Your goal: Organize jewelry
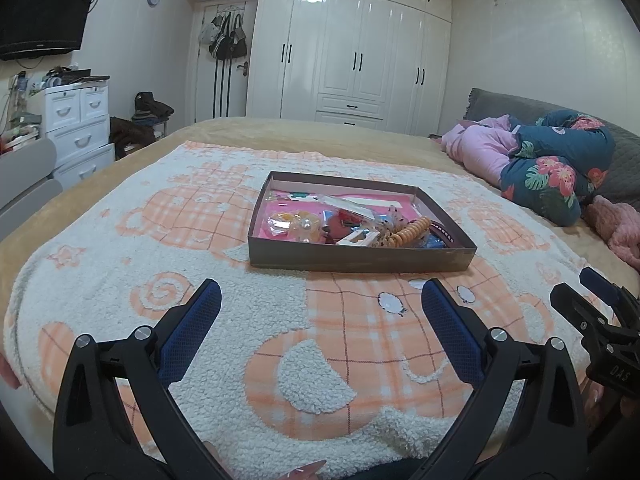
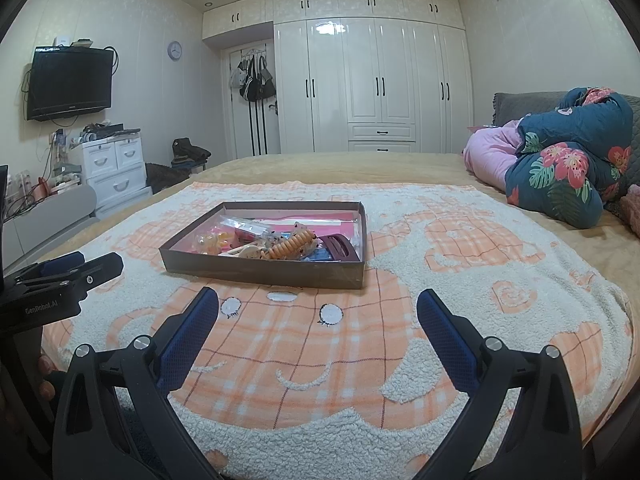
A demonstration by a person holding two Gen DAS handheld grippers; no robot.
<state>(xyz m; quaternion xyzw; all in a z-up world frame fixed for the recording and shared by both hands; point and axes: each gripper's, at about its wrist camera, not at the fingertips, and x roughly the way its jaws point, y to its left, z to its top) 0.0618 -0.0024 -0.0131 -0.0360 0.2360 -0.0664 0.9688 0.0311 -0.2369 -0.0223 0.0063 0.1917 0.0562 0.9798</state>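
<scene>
Nearest of all, the left gripper [image 1: 320, 300] hovers low over a fleecy white-and-orange checked blanket [image 1: 280, 364], its jaws spread wide with nothing between them. Beside it, the right gripper [image 2: 318, 308] sits in the same pose, jaws also wide and empty; each one shows at the edge of the other's view. Fingertips of a hand [image 2: 46, 380] show at the lower left of the right wrist view, behind the left gripper's body.

Ahead of both pairs of jaws, well apart from them, a shallow brown cardboard box [image 1: 360, 258] rests on the blanket. It lies slightly right of straight ahead for the left jaws and slightly left for the right jaws. Inside it, on a pink lining, lies a jumble of accessories: an orange spiral hair tie [image 2: 290, 249], a dark maroon hair clip [image 2: 340, 247] toward the right wall, small clear plastic packets [image 1: 352, 206] and a yellowish trinket [image 1: 286, 220] toward the left.

Farther right, a bundled floral quilt [image 2: 568, 160] and pink bedding [image 1: 480, 148] lie on the bed [image 1: 320, 136]. Beyond the bed stand a white wardrobe [image 2: 376, 80], a white drawer unit [image 2: 116, 168] and a wall-mounted television [image 2: 70, 82].
</scene>
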